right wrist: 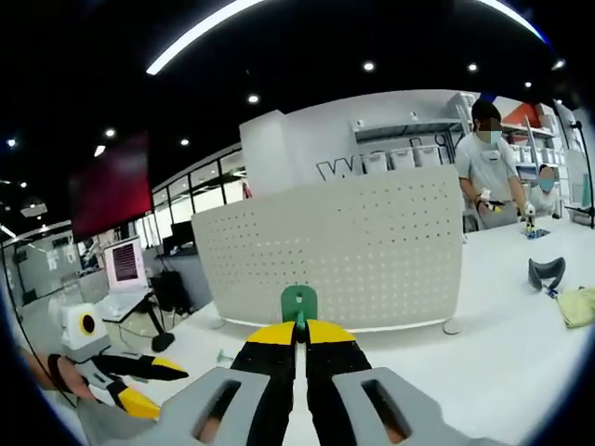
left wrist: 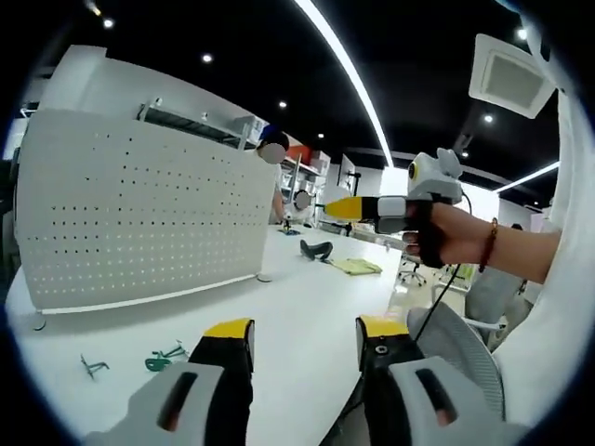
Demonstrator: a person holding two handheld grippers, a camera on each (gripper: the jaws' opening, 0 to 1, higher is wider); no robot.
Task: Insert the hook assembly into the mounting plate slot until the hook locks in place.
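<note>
My right gripper point(right wrist: 299, 336) holds its jaws clamped together on a green hook point(right wrist: 299, 303), raised in front of the white perforated mounting plate point(right wrist: 344, 251) that stands upright on the table point(right wrist: 521, 344). My left gripper point(left wrist: 303, 336) hangs with jaws apart and holding nothing, near the table's edge, while more green hooks point(left wrist: 165, 357) lie on the table just in front of the plate point(left wrist: 139, 218). To do this step well, I judge I must square the hook's back to one hole row, push straight in, then press until it seats.

Open white table point(left wrist: 307, 307) before the upright pegboard point(left wrist: 139, 214), loose green hooks point(left wrist: 165, 357) near its foot, chair point(left wrist: 465, 348) alongside.
</note>
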